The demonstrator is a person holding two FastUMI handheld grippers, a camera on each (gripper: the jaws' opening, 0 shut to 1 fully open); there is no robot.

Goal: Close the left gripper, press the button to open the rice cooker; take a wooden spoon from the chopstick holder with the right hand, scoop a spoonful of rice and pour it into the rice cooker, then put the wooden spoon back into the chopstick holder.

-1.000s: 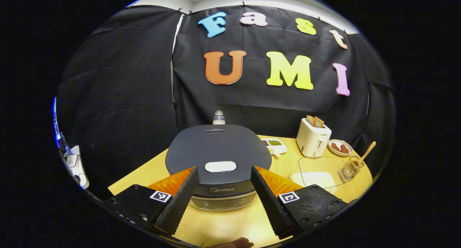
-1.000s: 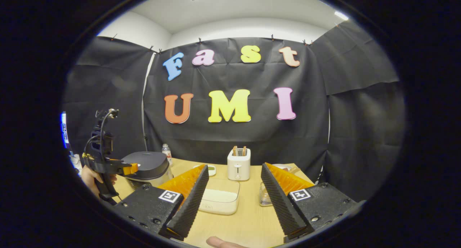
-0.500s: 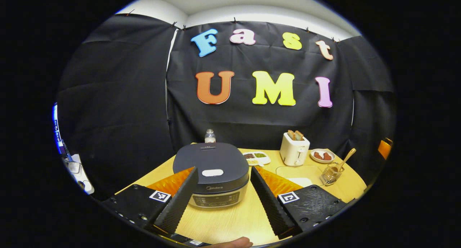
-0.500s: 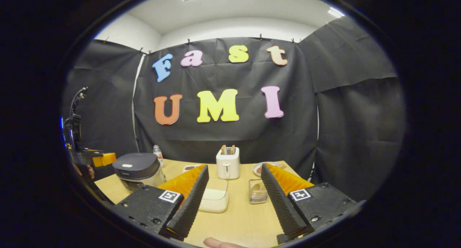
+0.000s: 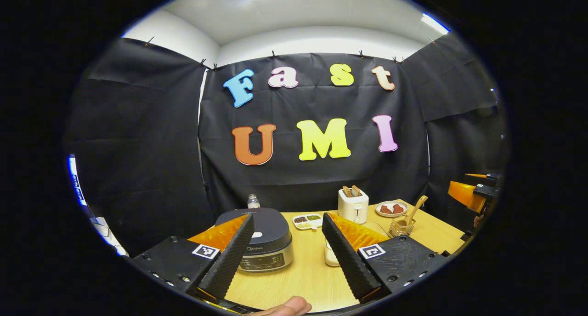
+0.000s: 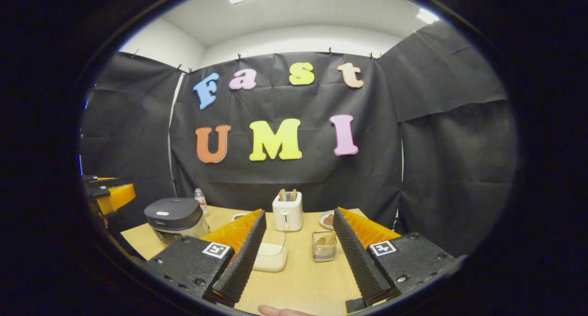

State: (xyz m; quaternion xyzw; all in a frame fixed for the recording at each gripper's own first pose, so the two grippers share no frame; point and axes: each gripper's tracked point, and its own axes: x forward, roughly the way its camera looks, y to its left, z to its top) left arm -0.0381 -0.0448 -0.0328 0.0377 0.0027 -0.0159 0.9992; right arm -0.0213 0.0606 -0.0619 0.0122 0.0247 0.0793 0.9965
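2 tongs point(image 5: 287, 256) point(image 6: 298, 261) (both agape) short of rice cooker point(image 5: 264, 235).

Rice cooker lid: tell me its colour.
Dark grey, with a white button; the rice cooker lid shows best in the left gripper view.

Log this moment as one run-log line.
left hand-held gripper: open | right hand-held gripper: open | rice cooker: closed | wooden spoon: in holder

On the light wooden table point(image 5: 317, 279): one dark grey rice cooker point(image 5: 265, 237), one white toaster point(image 5: 353, 205), one wire chopstick holder point(image 5: 400, 227) with one wooden spoon point(image 5: 415, 209), one clear plastic bottle point(image 5: 253, 201), one white divided dish point(image 5: 307, 220), one round plate point(image 5: 391, 208), one clear rice container point(image 6: 272, 256).
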